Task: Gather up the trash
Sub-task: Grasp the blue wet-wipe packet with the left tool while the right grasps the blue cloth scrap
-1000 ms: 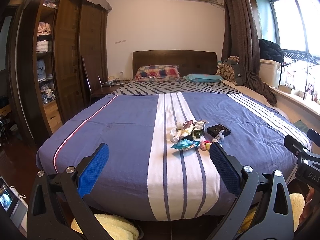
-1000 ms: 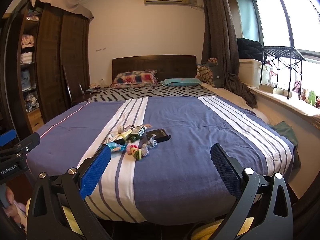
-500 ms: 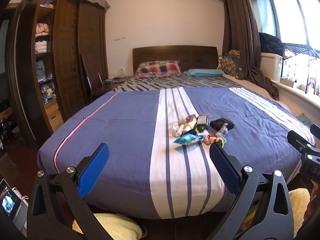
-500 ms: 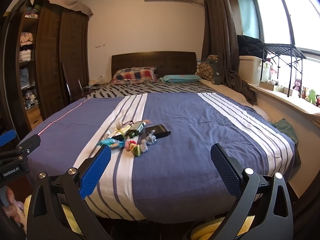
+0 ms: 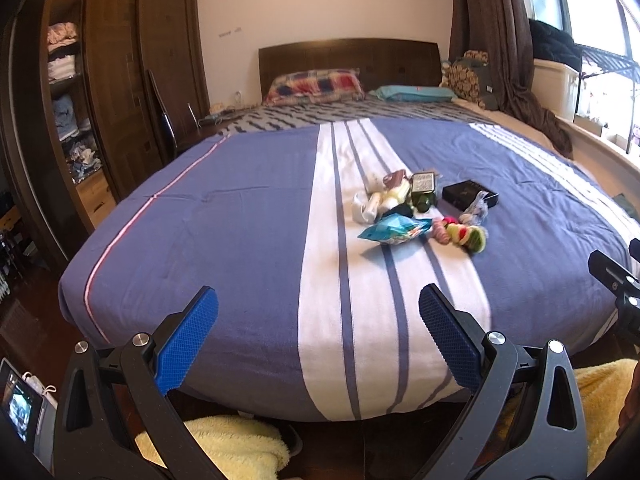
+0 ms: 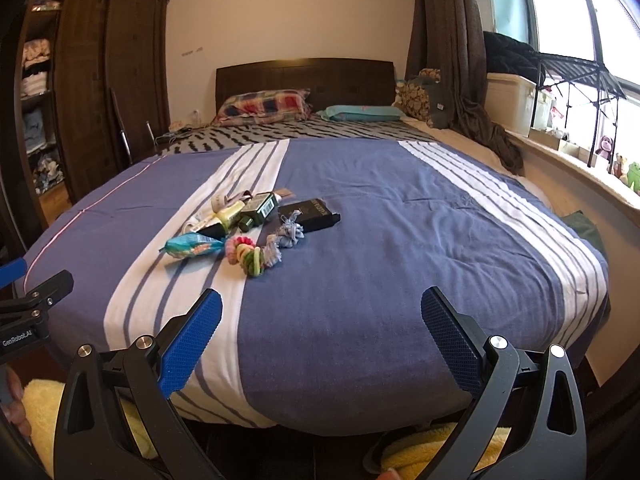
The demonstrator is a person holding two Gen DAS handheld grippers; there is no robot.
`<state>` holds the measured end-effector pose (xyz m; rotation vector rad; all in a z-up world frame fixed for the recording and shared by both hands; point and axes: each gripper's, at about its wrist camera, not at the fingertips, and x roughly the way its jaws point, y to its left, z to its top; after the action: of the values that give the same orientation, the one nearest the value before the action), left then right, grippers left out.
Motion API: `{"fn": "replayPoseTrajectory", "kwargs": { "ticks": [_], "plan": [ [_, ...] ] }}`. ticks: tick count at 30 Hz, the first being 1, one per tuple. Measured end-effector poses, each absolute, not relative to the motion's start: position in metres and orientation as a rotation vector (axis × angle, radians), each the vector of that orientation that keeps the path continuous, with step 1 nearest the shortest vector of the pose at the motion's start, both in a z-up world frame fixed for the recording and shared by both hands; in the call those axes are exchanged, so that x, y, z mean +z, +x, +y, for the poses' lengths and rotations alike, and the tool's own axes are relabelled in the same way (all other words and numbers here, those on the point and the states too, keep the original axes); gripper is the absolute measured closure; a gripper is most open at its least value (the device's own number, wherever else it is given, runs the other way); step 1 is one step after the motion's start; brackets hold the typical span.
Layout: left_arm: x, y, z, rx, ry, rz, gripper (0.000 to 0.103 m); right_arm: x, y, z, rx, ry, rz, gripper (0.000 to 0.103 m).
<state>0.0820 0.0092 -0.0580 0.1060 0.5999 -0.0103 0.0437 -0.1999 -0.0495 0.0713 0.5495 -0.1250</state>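
Note:
A small heap of items lies mid-bed on the blue-and-white striped cover (image 5: pixel 248 216): a crumpled blue snack wrapper (image 5: pixel 394 231) (image 6: pixel 192 247), a dark green bottle (image 5: pixel 423 194) (image 6: pixel 260 208), a pale yellow tube (image 6: pixel 230 213), a black box (image 5: pixel 470 193) (image 6: pixel 310 213), coloured hair ties (image 5: pixel 462 234) (image 6: pixel 246 255) and a grey fabric scrap (image 6: pixel 291 234). My left gripper (image 5: pixel 318 334) is open and empty over the bed's near edge, short of the heap. My right gripper (image 6: pixel 320 334) is open and empty, likewise short of it.
A dark wardrobe (image 5: pixel 116 92) stands left of the bed. Pillows (image 5: pixel 316 86) and the headboard are at the far end. A window sill (image 6: pixel 580 156) with boxes and toys runs along the right. Yellow fluffy slippers (image 5: pixel 236 446) lie on the floor below.
Both grippers have moved forward toward the bed; the heap looks larger and nearer. Both stay open and empty.

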Motion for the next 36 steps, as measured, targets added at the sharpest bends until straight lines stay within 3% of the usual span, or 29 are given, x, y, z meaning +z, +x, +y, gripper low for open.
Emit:
{"fn": "replayPoseTrajectory", "kwargs": {
  "ticks": [11, 15, 24, 29, 33, 34, 36],
  "plan": [
    [-0.082, 0.143, -0.005, -0.04, 0.164, 0.641, 0.008, -0.077, 0.115, -0.205, -0.056, 0.108, 0.632, 0.004],
    [-0.084, 0.167, -0.011, -0.064, 0.163, 0.657, 0.008, -0.082, 0.149, -0.211, -0.039, 0.132, 0.659, 0.014],
    [-0.09, 0.218, -0.032, -0.193, 0.147, 0.686, 0.008, -0.087, 0.213, -0.21, 0.0, 0.166, 0.717, 0.016],
    [-0.105, 0.247, -0.045, -0.22, 0.178, 0.743, 0.011, -0.101, 0.237, -0.209, 0.008, 0.161, 0.782, 0.028],
    [-0.117, 0.26, -0.049, -0.269, 0.173, 0.796, 0.028, -0.116, 0.249, -0.211, 0.045, 0.196, 0.833, 0.042],
    [-0.12, 0.261, -0.05, -0.286, 0.17, 0.807, 0.037, -0.119, 0.251, -0.211, 0.069, 0.217, 0.839, 0.045],
    [-0.125, 0.261, -0.052, -0.315, 0.16, 0.824, 0.049, -0.121, 0.252, -0.211, 0.101, 0.234, 0.836, 0.061]
  ]
}}
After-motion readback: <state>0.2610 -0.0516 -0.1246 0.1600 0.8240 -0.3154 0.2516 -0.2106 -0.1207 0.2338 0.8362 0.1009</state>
